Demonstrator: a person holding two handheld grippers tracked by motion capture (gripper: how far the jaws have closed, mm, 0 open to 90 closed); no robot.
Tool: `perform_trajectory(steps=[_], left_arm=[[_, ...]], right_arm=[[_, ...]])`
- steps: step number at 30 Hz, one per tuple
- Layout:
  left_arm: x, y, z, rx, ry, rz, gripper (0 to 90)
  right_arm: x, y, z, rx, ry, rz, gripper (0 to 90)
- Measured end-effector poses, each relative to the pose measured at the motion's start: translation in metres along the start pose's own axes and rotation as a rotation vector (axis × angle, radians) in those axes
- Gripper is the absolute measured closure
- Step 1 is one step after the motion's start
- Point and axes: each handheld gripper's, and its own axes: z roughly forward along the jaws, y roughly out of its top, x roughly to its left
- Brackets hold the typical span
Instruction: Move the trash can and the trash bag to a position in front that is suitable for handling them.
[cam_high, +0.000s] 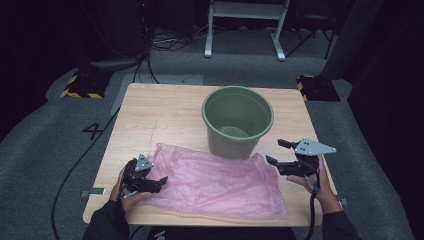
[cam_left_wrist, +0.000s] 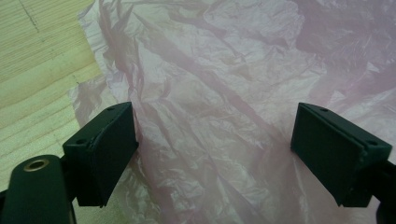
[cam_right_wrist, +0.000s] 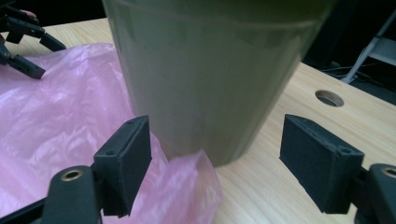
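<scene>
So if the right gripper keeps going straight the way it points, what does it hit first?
Most likely the green bucket, dead ahead of the open right gripper; the pink bag's corner lies lower.

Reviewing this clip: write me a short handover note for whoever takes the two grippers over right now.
Left gripper: open, fingers wide apart over the left part of the pink plastic bag, nothing clamped.
Right gripper: open and empty, held to the right of the green bucket, pointing at its lower wall with a corner of the bag in front.
Things: the bucket stands upright at the middle of the wooden table, nothing visible inside it. The bag lies flat and crumpled in front of it, its far edge reaching the bucket's base.
Done: bag laid out.
Left, as it looks: grip the bag, open it and probably line the bucket.
</scene>
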Motion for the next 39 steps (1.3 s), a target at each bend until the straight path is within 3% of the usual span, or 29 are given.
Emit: perform_trajectory(steps=[5,6,16,27,39], left_arm=[[0.000,0.000,0.000,0.000,0.001,0.000,13.7],[0.000,0.000,0.000,0.001,0.000,-0.001,13.7],[0.000,0.000,0.000,0.000,0.001,0.000,13.7],[0.000,0.000,0.000,0.000,0.001,-0.001,13.7],[-0.001,0.000,0.000,0.001,0.003,-0.005,13.7]], right_arm=[[0.001,0.007,0.014,-0.008,0.009,0.014,24.5],[0.001,0.010,0.023,-0.013,0.006,0.035,24.1],[-0.006,0.010,0.049,-0.022,-0.005,0.098,19.7],[-0.009,0.011,0.060,-0.008,-0.069,0.088,20.3],[-0.021,0.016,0.070,0.020,-0.074,0.104,21.8]])
